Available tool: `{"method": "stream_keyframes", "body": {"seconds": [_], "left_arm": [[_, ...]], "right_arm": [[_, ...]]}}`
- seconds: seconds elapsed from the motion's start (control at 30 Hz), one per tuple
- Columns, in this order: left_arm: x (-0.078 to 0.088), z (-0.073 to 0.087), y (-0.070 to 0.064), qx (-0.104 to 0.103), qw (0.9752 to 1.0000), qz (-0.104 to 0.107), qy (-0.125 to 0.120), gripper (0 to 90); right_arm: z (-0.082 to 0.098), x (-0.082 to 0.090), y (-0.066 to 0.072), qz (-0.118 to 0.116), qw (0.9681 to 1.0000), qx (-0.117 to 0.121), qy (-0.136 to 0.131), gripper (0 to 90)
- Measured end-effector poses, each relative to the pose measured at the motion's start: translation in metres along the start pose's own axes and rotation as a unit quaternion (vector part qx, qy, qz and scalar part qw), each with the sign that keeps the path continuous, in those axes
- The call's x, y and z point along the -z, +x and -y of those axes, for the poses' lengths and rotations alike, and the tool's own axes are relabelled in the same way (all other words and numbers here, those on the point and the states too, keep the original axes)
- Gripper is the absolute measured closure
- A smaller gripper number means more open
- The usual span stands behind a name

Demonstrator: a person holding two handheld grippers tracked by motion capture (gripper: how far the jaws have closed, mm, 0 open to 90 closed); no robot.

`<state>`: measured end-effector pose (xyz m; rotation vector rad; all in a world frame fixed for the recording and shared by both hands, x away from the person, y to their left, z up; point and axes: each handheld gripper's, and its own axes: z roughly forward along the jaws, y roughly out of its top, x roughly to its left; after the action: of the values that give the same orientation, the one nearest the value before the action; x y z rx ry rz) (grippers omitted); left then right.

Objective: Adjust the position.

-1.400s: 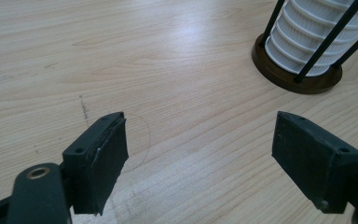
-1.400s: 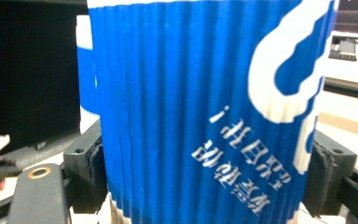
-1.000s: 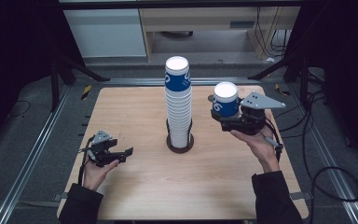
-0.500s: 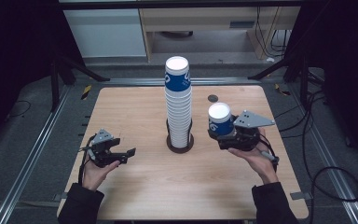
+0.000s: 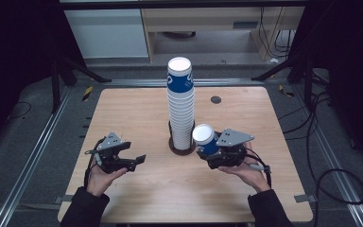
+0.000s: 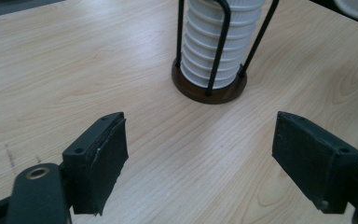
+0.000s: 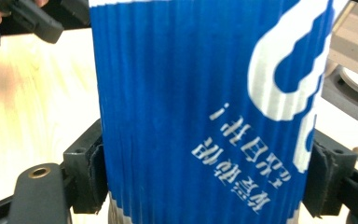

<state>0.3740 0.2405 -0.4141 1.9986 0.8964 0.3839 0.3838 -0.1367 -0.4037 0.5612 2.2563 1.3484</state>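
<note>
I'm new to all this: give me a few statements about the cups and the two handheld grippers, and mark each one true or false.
1. The right gripper holds a blue cup. True.
2. The left gripper also holds a cup. False: its jaws stand open with nothing between them.
3. The tall stack of cups stands in a wire holder on the table. True.
4. The held cup lies flat on the table. False: it is clamped between the jaws, its open mouth up.
5. The stack has toppled over. False: it stands upright.

My left gripper [image 5: 139,159] sits low at the near left, jaws wide apart. My right gripper [image 5: 207,150] at the near right is clamped tight, palm underneath.
</note>
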Motion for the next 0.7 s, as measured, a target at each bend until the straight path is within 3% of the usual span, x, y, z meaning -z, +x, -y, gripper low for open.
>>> {"method": "stream_keyframes", "body": {"seconds": [0.43,0.7], "left_arm": [[0.0,-0.006,-0.016,-0.015,0.9995,0.027,-0.005,17.4],[-0.001,-0.009,-0.024,-0.024,0.9989,0.04,-0.007,17.2]], "right_arm": [[0.004,-0.03,0.021,-0.038,0.9987,0.027,0.021,19.6],[0.008,-0.04,0.028,-0.05,0.998,0.03,0.024,19.7]]}}
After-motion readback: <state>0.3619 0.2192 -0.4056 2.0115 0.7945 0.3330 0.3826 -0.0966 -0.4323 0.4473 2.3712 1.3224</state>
